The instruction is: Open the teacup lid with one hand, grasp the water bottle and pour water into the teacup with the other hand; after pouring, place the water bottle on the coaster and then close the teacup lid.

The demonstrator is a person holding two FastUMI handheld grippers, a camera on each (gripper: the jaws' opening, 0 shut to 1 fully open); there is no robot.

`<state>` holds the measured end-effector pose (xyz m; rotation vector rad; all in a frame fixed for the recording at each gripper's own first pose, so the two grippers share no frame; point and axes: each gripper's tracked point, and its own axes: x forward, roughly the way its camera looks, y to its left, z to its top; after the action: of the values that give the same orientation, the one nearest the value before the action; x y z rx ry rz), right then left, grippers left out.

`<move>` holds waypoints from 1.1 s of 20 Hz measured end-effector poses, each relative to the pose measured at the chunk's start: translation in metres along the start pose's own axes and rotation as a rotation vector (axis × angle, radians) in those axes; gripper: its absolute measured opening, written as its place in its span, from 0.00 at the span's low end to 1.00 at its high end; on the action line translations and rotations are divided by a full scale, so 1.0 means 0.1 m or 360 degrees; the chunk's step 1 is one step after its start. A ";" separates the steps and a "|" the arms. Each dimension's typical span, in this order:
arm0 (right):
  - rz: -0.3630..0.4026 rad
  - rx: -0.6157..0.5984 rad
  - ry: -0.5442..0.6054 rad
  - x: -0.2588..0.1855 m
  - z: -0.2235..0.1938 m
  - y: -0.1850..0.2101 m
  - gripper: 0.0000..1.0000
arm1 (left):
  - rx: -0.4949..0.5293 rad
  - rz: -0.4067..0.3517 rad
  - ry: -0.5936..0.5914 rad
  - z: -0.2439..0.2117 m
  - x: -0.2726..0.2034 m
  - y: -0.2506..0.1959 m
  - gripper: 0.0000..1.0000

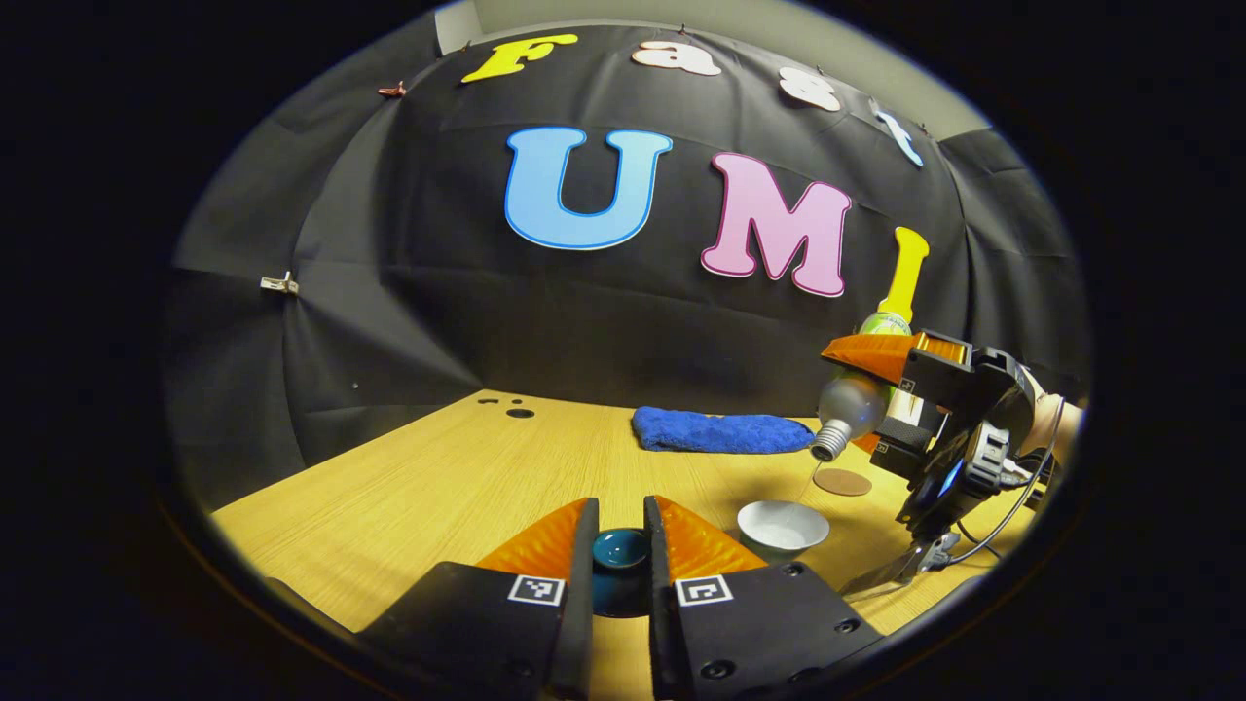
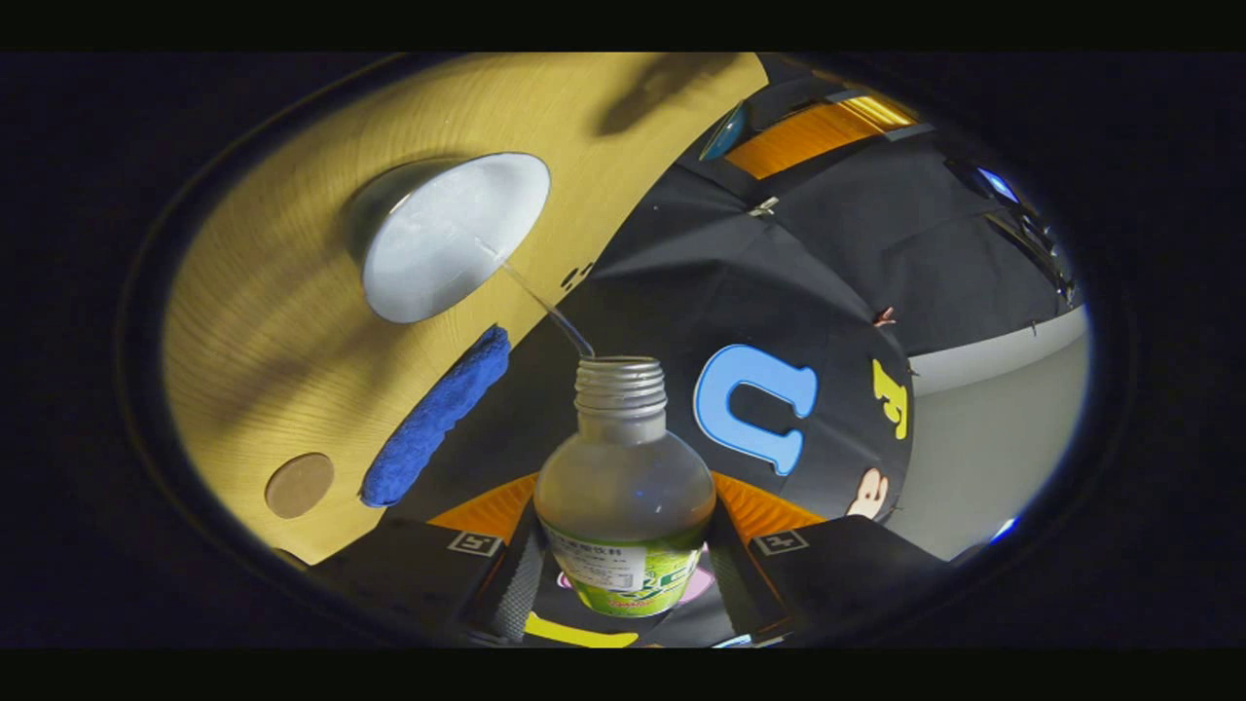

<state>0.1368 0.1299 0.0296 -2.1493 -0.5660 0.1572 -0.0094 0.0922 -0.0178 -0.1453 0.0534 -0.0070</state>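
Against the booth's black cloth wall, on a pale wooden table (image 1: 438, 487), water is being poured: the water bottle (image 2: 623, 487) is pinched between the fingers of the right gripper (image 2: 623, 545) and tipped so that a thin stream (image 2: 545, 302) falls into the open white teacup (image 1: 782, 527). The dark teacup lid (image 1: 619, 548) is held clamped in the left gripper (image 1: 620, 545), just beside the cup. Pouring is judged to be the step in hand; next, the bottle must be righted and set on the round coaster (image 1: 842, 481) near the blue cloth (image 1: 720, 431), before the lid is replaced.
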 end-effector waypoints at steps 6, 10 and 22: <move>-0.0032 -0.0007 -0.0009 0.02 0.01 -0.05 0.77 | -0.0002 -0.0015 0.0000 0.03 0.00 -0.05 0.27; -0.0040 -0.0024 -0.0020 0.02 0.04 -0.07 0.78 | 0.0005 -0.0005 -0.0012 0.07 -0.04 -0.04 0.27; -0.0017 -0.0055 -0.0047 -0.01 0.09 -0.01 0.78 | 0.0000 -0.0004 -0.0011 0.07 -0.04 -0.04 0.27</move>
<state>0.1329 0.1374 0.0251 -2.1799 -0.6014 0.1748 -0.0132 0.0893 -0.0101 -0.1455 0.0462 -0.0090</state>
